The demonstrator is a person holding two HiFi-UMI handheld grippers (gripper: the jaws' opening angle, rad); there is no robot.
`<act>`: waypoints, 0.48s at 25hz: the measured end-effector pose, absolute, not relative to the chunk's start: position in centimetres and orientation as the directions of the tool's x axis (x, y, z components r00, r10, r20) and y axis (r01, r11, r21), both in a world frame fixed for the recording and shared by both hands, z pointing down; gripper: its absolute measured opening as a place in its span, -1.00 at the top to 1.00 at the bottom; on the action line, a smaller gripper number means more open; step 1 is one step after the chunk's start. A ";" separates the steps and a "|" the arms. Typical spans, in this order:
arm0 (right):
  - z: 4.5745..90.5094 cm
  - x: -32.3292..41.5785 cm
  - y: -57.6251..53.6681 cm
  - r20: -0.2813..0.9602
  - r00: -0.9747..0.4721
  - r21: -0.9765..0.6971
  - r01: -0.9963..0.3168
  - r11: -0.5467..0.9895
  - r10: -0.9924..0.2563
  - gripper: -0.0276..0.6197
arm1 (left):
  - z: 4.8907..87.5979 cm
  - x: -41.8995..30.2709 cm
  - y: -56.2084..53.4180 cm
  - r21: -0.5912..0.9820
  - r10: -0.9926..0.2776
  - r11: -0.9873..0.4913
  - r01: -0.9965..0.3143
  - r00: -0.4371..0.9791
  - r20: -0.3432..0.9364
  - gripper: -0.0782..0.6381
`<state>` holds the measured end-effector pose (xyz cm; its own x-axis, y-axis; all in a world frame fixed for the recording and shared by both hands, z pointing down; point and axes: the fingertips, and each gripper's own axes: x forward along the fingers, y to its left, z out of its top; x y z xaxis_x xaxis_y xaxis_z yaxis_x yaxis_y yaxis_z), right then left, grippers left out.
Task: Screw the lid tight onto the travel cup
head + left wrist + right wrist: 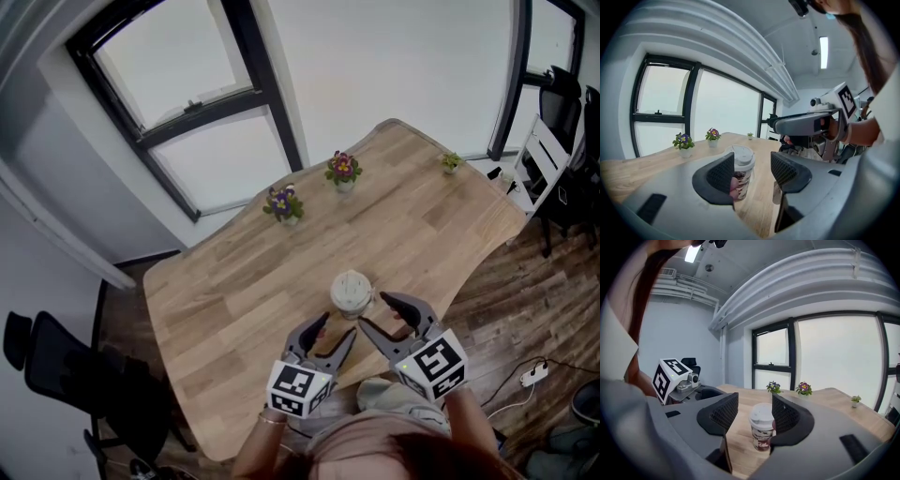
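1. Pale wooden table (pixel 234 281) stood below big windows (pixel 187 103), and the travel cup (pixel 351 295) stood upright near its near edge, just ahead of both tongs
2. The left gripper (pixel 337 328) was released: its jaws stood apart with nothing pressed between them, and the cup showed beyond, partly behind one jaw
3. The right gripper (pixel 373 312) was spread too; the cup showed in its gap, but the pads did not press on it
4. The cup looked light and thin-walled, so probably easy to tip or dent, with a smooth printed side. A firm but gentle hold low on the body, with the other tongs across the rim of the lid (pixel 351 287), seemed the best way to take it
5. With the lid already seated on top, the cup's contents were hidden. Three small pots (pixel 344 184) farther back held little plants, two of them in bloom
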<state>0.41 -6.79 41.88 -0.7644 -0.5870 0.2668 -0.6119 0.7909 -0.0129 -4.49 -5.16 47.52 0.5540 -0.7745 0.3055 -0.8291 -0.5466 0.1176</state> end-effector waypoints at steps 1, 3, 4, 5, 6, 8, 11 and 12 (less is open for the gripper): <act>42.1 0.2 -7.0 0.271 -0.770 -0.011 -0.602 0.798 -0.578 0.30 | 47.9 -4.5 -5.3 0.117 -0.770 -0.551 -0.827 0.557 0.312 0.12; 42.6 -0.2 -7.3 0.281 -0.784 -0.011 -0.579 0.815 -0.553 0.22 | 48.9 -4.5 -5.7 0.112 -0.758 -0.559 -0.822 0.561 0.331 0.10; 42.9 -0.4 -7.4 0.288 -0.791 -0.013 -0.567 0.824 -0.540 0.18 | 49.3 -4.5 -5.8 0.109 -0.753 -0.563 -0.819 0.563 0.340 0.09; 43.2 -0.5 -7.6 0.295 -0.797 -0.014 -0.555 0.832 -0.527 0.16 | 49.6 -4.4 -6.0 0.108 -0.749 -0.567 -0.817 0.565 0.345 0.08; 43.5 -0.7 -7.8 0.302 -0.802 -0.015 -0.545 0.838 -0.516 0.13 | 49.9 -4.4 -6.1 0.107 -0.746 -0.570 -0.815 0.568 0.349 0.07; 44.2 -0.9 -8.2 0.316 -0.808 -0.017 -0.529 0.848 -0.498 0.08 | 50.4 -4.4 -6.5 0.105 -0.746 -0.569 -0.816 0.565 0.353 0.04; 45.1 -1.1 -8.8 0.334 -0.816 -0.020 -0.506 0.862 -0.472 0.03 | 51.3 -4.6 -7.1 0.106 -0.752 -0.553 -0.826 0.550 0.364 0.01; 45.4 -1.2 -9.0 0.340 -0.819 -0.019 -0.498 0.867 -0.462 0.01 | 51.6 -4.7 -7.3 0.109 -0.752 -0.547 -0.830 0.545 0.370 0.00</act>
<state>-1.22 -9.02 45.40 -0.8190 -0.4624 0.3397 -0.4976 0.8672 -0.0193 -4.73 -7.29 51.62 0.5448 -0.7524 0.3702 -0.8298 -0.5474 0.1086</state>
